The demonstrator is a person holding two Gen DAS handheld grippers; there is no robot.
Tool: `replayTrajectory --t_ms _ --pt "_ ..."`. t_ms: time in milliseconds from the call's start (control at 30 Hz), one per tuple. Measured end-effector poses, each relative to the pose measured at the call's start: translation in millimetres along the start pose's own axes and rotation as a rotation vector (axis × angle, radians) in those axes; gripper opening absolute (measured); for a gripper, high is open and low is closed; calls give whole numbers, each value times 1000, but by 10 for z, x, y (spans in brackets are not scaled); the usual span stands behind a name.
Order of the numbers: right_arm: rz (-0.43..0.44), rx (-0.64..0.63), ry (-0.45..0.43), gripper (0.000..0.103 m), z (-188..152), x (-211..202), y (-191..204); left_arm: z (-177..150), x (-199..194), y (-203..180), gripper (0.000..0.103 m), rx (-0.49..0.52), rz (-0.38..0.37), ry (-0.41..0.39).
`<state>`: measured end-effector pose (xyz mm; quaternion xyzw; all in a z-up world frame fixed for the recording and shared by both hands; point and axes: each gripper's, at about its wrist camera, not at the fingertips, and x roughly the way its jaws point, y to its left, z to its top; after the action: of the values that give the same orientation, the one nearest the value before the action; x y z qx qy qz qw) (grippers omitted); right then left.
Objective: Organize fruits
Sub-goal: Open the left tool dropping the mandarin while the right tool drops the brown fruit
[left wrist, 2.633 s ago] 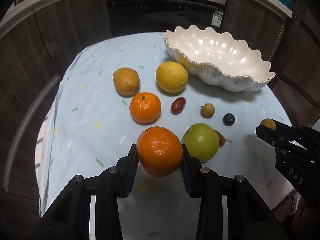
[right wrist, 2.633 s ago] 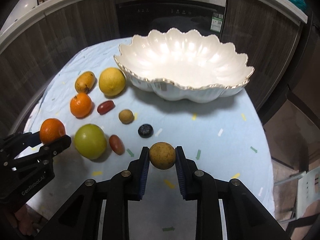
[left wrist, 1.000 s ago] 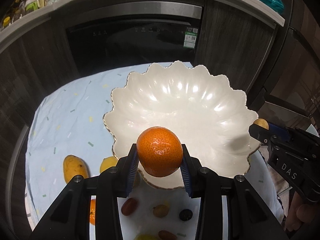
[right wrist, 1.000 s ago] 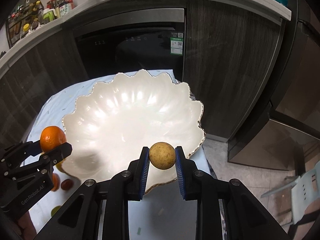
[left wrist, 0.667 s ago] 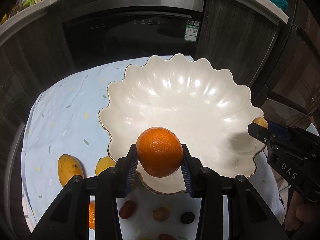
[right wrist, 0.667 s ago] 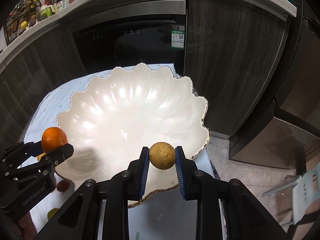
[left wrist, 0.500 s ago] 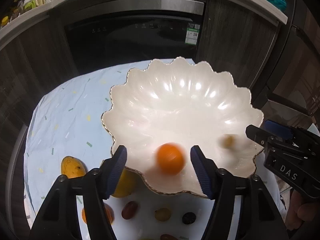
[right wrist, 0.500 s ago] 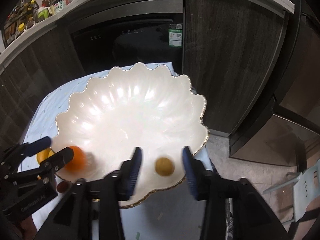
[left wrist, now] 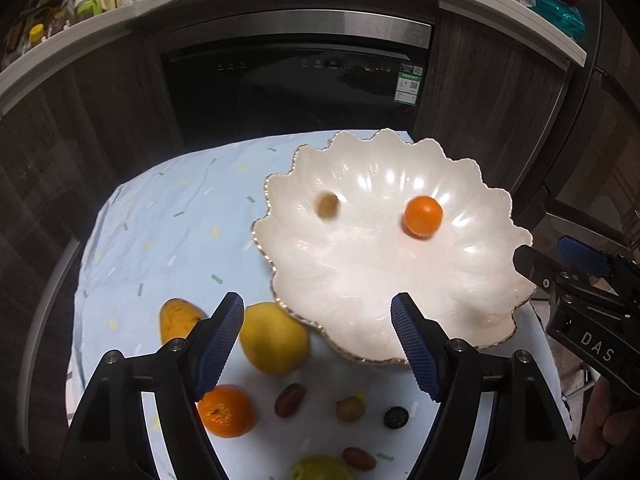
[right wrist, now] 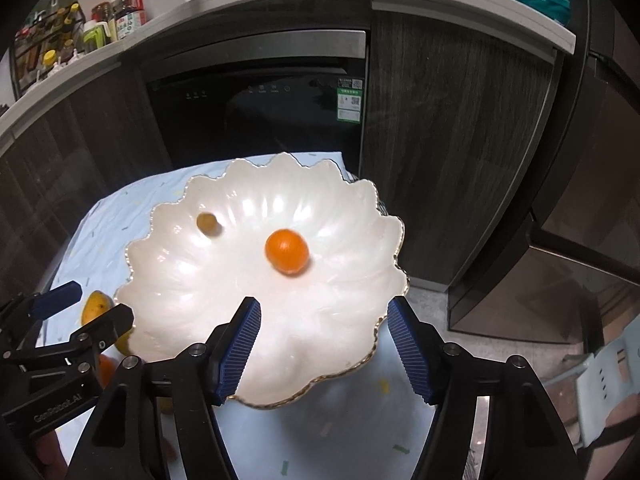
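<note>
A white scalloped bowl (left wrist: 472, 280) (right wrist: 168, 280) stands on the blue cloth. An orange mandarin (left wrist: 423, 216) (right wrist: 287, 251) and a small tan fruit (left wrist: 328, 205) (right wrist: 208, 224), blurred by motion, lie inside it. My left gripper (left wrist: 318, 316) (right wrist: 86, 306) hangs over the bowl's near-left rim, jaws opening, nothing between them. My right gripper (right wrist: 324, 318) (left wrist: 556, 256) hangs over the bowl's near-right rim, jaws opening and empty too.
On the cloth (left wrist: 168, 232) near the bowl lie a lemon (left wrist: 274, 338), a mango (left wrist: 176, 320), an orange (left wrist: 226, 410), a green apple (left wrist: 318, 468), two red dates (left wrist: 289, 394), a small tan fruit (left wrist: 350, 408) and a dark berry (left wrist: 396, 417). A dark oven (left wrist: 296, 80) stands behind.
Both grippers opened and let go their fruit. The mandarin and the small tan fruit dropped into the bowl and rolled apart across it. Both hands drew back a little.
</note>
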<state>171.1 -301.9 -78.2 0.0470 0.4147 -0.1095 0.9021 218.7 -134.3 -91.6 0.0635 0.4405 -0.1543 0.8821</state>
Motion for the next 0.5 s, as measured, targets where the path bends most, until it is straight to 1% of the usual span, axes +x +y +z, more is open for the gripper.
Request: replayTrajectory --t_ms 500 --pt "11 -37 -28 67 -67 -238 249 -245 -303 224 76 -44 30 -23"
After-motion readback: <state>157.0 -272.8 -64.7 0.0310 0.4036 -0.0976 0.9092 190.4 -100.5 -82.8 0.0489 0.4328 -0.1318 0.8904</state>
